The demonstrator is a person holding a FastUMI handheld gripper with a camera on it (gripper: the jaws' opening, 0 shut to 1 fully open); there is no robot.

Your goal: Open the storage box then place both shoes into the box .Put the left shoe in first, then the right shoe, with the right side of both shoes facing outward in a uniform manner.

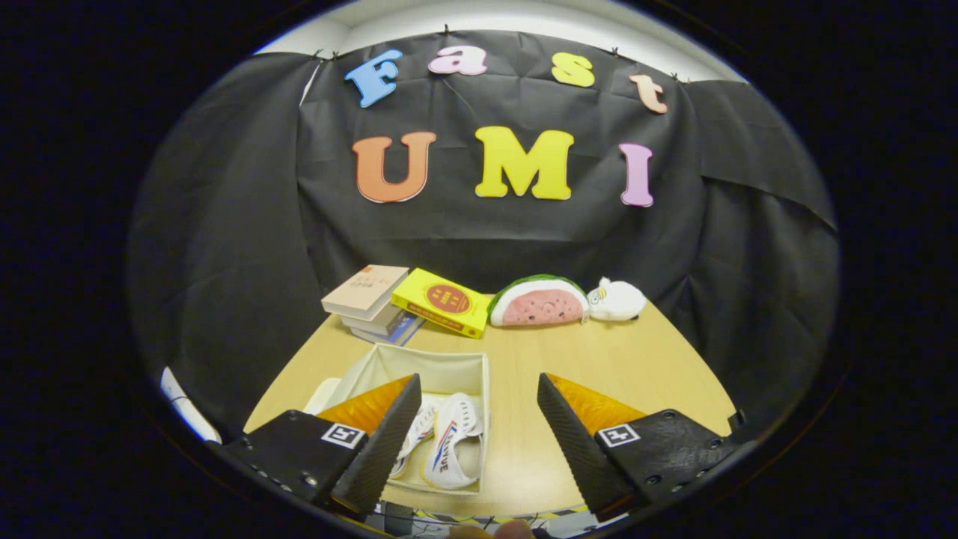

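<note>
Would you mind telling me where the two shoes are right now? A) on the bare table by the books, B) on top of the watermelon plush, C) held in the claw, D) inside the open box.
D: both shoes lie side by side inside the open box, while the claw stands open and empty above it.
</note>
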